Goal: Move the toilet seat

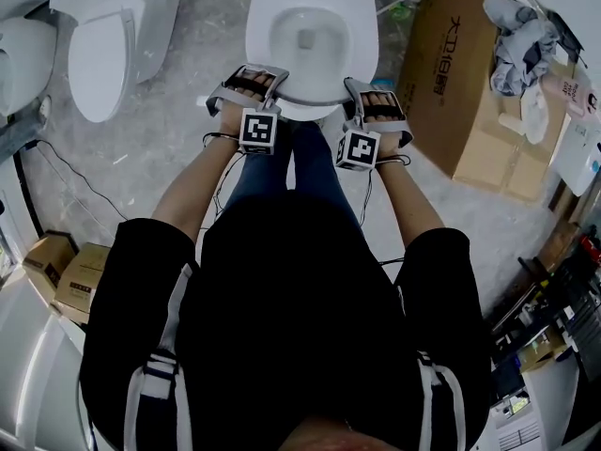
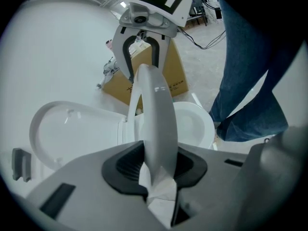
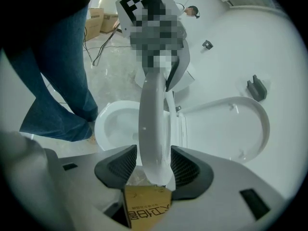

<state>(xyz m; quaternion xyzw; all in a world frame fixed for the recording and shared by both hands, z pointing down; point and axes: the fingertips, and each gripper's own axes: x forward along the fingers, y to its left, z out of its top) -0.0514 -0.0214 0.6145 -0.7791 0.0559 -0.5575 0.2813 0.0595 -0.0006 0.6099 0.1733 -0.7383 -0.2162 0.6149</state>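
Here, the left gripper (image 2: 155,163) and right gripper (image 3: 153,163) each had jaws clamped on the seat (image 2: 156,112), its white rim standing edge-on between them and stretching ahead over the bowl (image 2: 195,124).

text | cardboard box (image 1: 460,92) — dark Chinese print, characters not legible

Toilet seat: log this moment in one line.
left tool: shut on white plastic toilet seat | right tool: shut on seat | white lid: raised
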